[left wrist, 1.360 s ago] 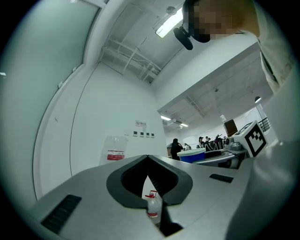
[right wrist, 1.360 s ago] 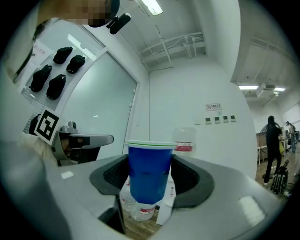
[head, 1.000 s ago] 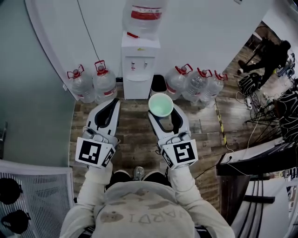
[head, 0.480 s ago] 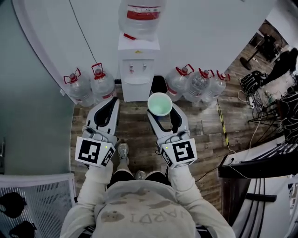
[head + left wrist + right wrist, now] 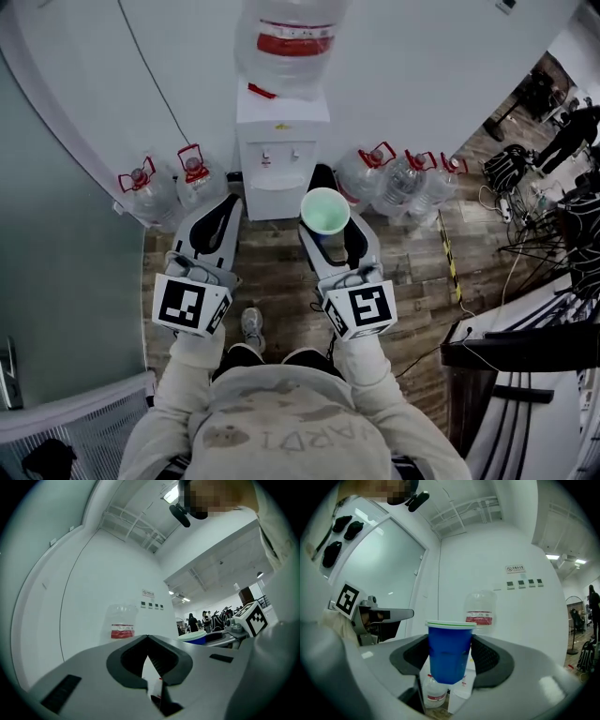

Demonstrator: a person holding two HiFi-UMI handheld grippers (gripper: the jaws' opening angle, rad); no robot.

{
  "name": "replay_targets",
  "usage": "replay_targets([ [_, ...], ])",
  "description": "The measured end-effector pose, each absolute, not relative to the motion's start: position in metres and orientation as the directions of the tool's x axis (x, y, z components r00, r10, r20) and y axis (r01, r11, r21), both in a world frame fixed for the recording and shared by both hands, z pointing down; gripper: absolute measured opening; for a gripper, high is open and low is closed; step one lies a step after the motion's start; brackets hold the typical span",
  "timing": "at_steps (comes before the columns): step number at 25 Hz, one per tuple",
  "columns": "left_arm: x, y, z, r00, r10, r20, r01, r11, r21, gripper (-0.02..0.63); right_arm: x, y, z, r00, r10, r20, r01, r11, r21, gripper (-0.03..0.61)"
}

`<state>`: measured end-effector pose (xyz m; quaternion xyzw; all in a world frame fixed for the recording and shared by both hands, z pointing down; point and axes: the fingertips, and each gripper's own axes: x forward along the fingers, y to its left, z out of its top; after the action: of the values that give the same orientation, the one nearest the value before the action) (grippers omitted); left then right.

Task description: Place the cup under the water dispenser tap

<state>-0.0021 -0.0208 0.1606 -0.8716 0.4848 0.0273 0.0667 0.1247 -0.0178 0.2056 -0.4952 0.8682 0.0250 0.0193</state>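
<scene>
A blue cup [image 5: 324, 208] with a pale green inside stands upright between the jaws of my right gripper [image 5: 328, 217], which is shut on it. In the right gripper view the cup [image 5: 450, 651] fills the middle, pads on both sides. The white water dispenser [image 5: 281, 155] with its inverted bottle [image 5: 291, 47] stands against the wall just ahead; its two small taps sit above a recess. My left gripper [image 5: 225, 202] is level beside the right one, shut and empty, jaw tips meeting [image 5: 148, 637]. The bottle [image 5: 123, 623] shows beyond them.
Spare water jugs stand on the floor left [image 5: 155, 192] and right [image 5: 398, 183] of the dispenser, with a black bin [image 5: 323, 173] at its right side. Cables [image 5: 544, 216] and a desk [image 5: 525, 337] lie to the right. A person [image 5: 572, 131] stands far right.
Both grippers have moved forward together toward the dispenser, which now sits closer and larger ahead. The cup stays held in the right gripper.
</scene>
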Motion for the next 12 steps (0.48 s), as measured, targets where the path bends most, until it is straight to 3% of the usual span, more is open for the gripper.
replay_targets([
  [12,-0.054,-0.136,0.164,0.594,-0.798,-0.107,-0.805,-0.589,-0.075,0.005,0.074,-0.128,0.214,-0.447,-0.894,-0.030,-0.894,0.446,0.026,0.287],
])
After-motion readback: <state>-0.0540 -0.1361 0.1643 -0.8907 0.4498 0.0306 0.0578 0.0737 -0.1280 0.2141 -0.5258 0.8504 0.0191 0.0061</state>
